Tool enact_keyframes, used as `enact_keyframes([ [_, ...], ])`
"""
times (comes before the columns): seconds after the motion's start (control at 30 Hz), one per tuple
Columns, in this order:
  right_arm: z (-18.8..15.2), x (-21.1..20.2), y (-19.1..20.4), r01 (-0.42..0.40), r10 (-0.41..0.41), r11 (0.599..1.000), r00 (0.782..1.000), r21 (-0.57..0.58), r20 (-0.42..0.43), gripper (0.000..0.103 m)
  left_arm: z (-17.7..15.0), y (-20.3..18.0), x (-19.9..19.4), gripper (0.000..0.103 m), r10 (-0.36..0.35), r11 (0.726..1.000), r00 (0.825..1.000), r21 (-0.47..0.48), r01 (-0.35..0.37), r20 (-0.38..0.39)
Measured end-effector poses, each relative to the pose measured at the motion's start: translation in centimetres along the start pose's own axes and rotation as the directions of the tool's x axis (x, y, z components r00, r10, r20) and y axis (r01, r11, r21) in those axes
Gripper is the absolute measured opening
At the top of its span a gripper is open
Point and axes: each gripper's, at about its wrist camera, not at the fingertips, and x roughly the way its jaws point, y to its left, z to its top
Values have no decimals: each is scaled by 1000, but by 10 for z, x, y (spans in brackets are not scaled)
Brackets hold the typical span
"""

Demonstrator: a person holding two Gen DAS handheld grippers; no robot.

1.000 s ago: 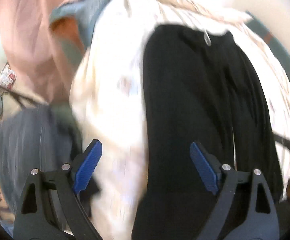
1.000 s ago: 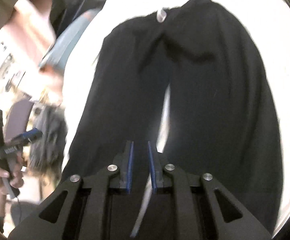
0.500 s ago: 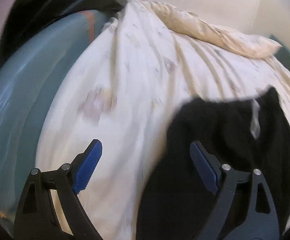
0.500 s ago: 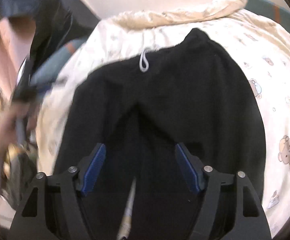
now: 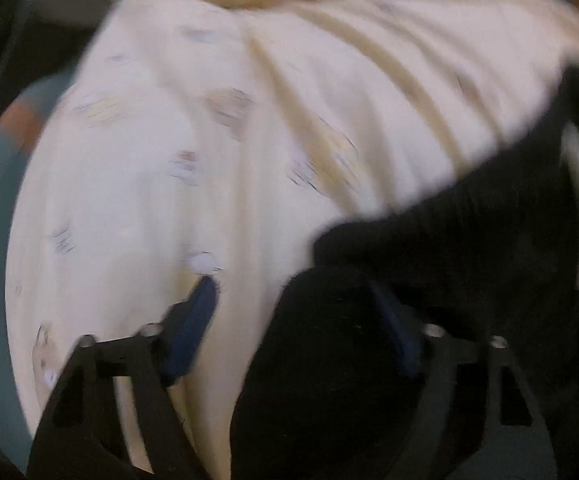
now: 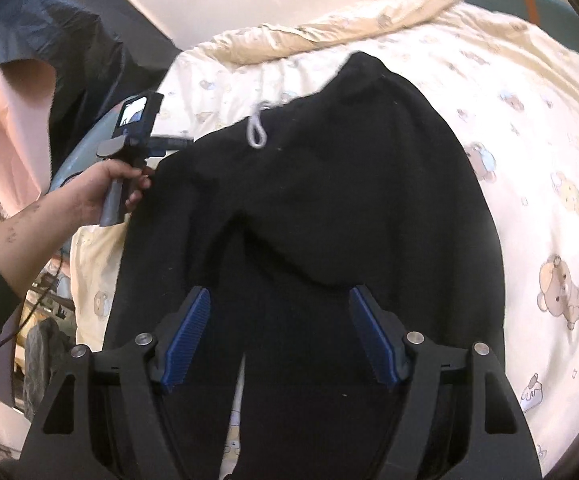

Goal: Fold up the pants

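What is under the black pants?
The black pants lie spread out on a cream bedsheet printed with little teddy bears. You can see the sheet all around them and through the gap between the legs. Whatever is right beneath the fabric is covered.

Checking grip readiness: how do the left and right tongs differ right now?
The left tongs are closing at the black pants' waist corner, straddling its edge; the right tongs stand wider over the legs, gripping nothing. Both have blue pads and point down at the bear-print sheet.

No legible text, label or number anywhere — only printed bears.
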Motion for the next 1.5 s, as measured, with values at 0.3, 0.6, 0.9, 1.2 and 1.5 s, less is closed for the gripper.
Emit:
enact_keyframes([
  [0.3,2,3,-40,0,3,991,1000,137,-21,74,-2,-2,-39,6,27,998,981,55,-38,192],
  [0.6,3,1,-40,-13,15,989,1000,150,-16,74,3,28,-3,26,333,933,938,-173,-314,92],
  [0.9,-2,12,-43,-3,11,988,998,156,-54,74,-72,35,-64,71,120,924,973,-381,-36,199],
  [1.2,-12,45,-51,167,-162,986,977,27,-137,74,-181,-110,-69,77,-26,999,999,28,25,47],
  [1.5,-29,55,-58,412,-455,885,864,-216,-216,73,-224,-73,-108,94,118,992,992,-42,-120,-44],
])
